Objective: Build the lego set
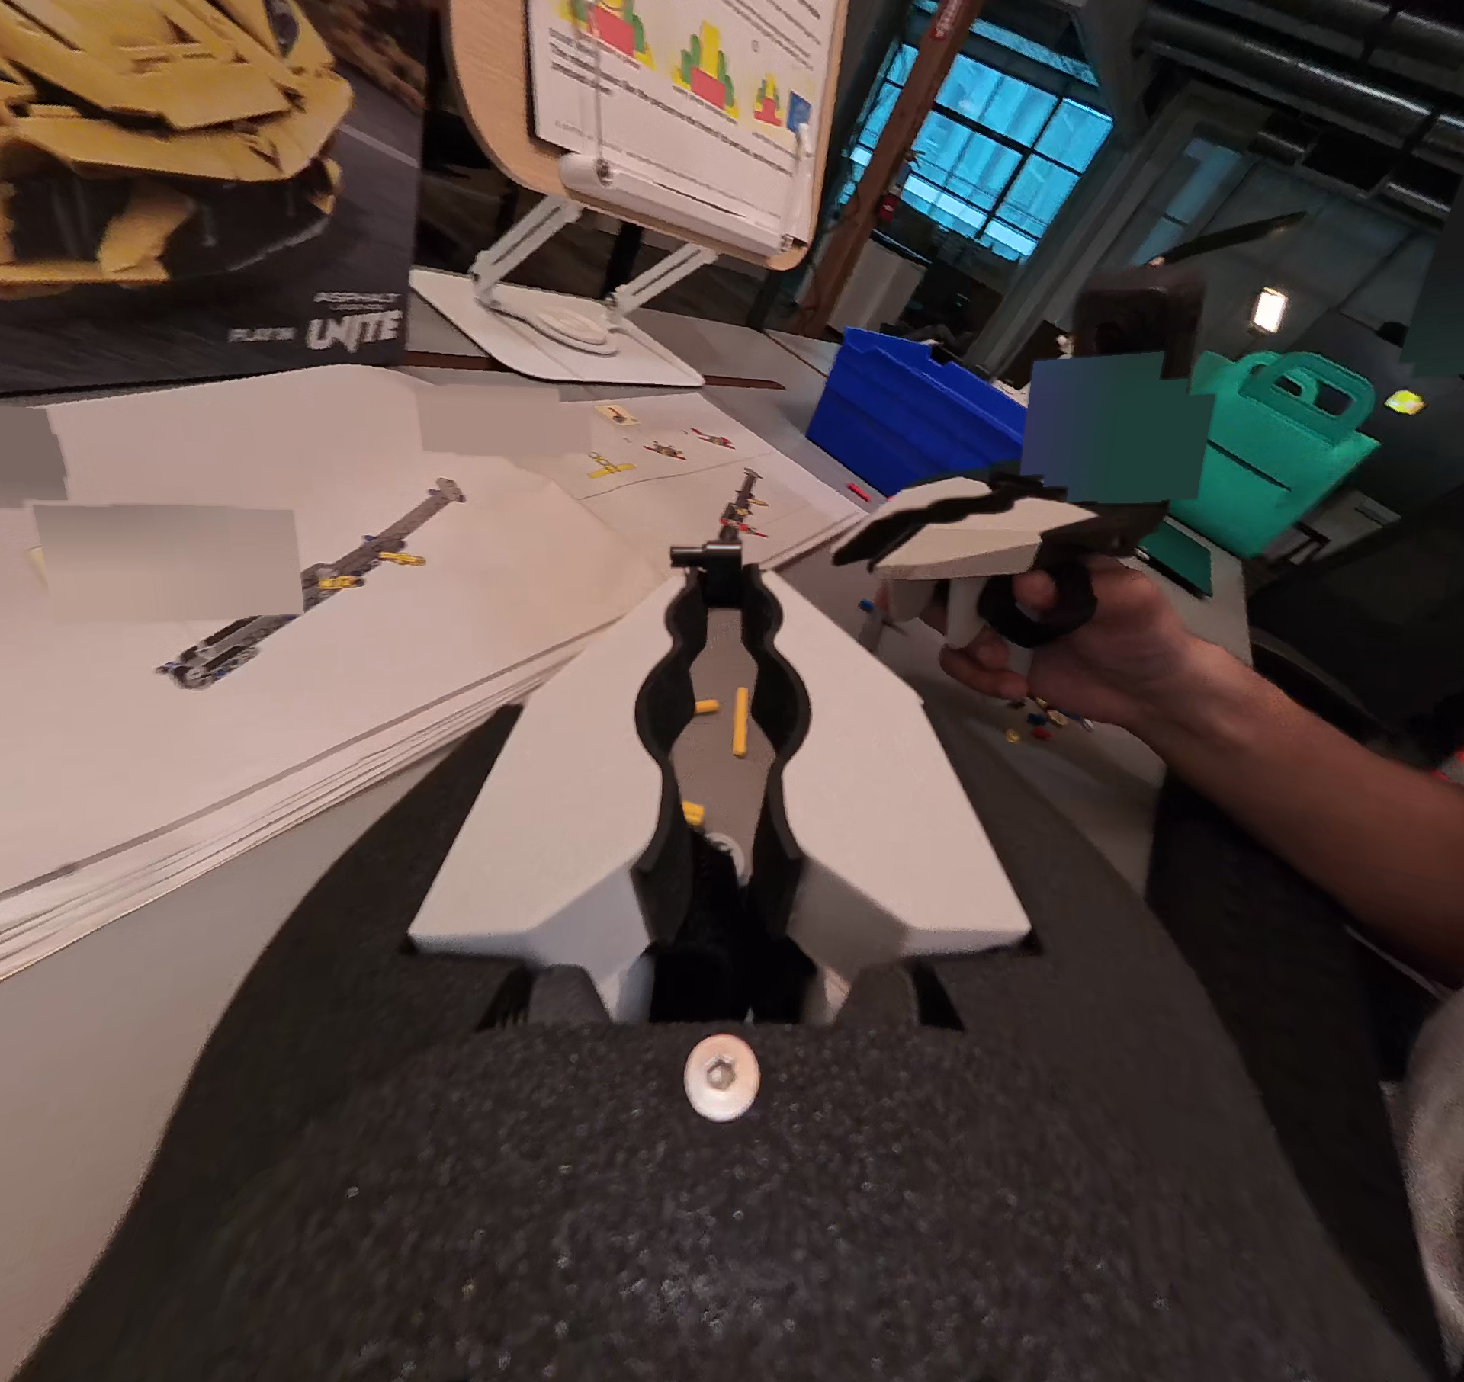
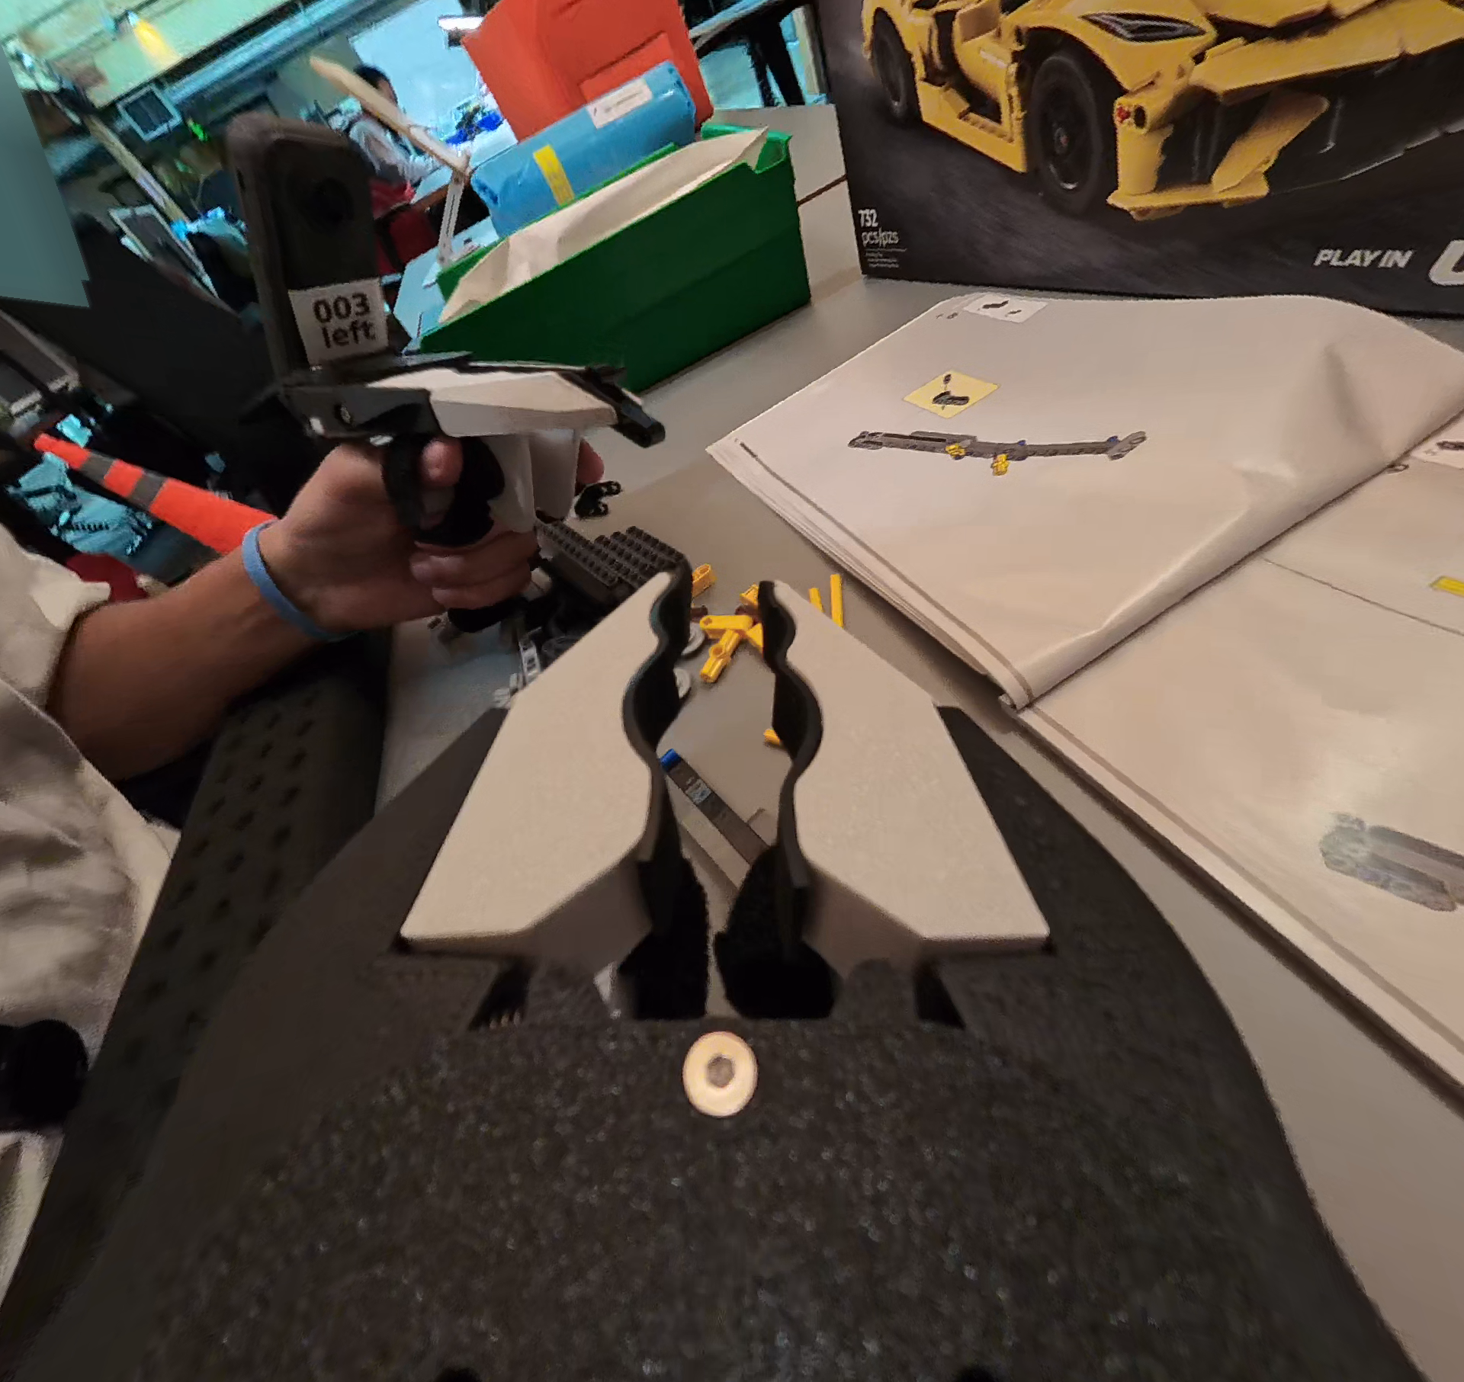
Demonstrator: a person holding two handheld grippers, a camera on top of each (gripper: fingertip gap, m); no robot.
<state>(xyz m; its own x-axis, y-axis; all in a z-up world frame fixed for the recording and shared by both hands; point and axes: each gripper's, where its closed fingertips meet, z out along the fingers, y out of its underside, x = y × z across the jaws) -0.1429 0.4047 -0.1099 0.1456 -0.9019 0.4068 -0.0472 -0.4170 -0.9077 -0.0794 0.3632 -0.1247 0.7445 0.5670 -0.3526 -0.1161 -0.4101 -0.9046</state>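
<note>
Meanwhile, left gripper (image 1: 719, 561) clamped on a small black connector piece (image 1: 711, 558) above the desk (image 2: 475, 679); right gripper (image 2: 725, 595) released, over loose yellow pegs (image 2: 725, 635), beside open instruction booklet (image 2: 1109, 520).

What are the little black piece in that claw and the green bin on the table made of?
The small black piece, pinched at the left claw tips, looks like hard moulded plastic: crisp edges and a slight sheen. The green bin also seems to be plastic, smooth and evenly coloured with rigid straight walls, though painted card cannot be ruled out.
</note>
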